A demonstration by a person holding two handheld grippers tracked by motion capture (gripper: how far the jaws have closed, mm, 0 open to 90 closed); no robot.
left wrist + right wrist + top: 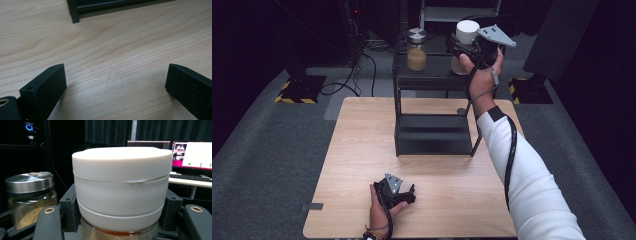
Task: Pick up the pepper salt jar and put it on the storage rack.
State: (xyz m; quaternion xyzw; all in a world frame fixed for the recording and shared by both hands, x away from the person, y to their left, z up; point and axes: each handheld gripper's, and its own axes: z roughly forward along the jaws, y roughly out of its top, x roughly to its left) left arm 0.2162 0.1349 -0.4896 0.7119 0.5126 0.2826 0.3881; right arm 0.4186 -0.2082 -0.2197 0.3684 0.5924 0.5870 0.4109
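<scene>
A light wooden worktop (357, 165) sits on grey carpet, carrying a black two-level shelf rack (434, 135). Up top stands a steel-lidded glass jar (416, 50) of tan grains. Behind, lit monitors (192, 153) glow on a desk.

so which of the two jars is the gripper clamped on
The white-lidded jar, held by the right gripper. The other jar, with a metal lid, stands free to its left on the shelf.

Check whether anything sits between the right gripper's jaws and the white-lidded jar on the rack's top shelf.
Nothing visible does. In the right gripper view the right gripper has its jaws already against the white lid of the jar, one on each side. The steel-lidded jar stands apart to one side on the black rack.
</scene>
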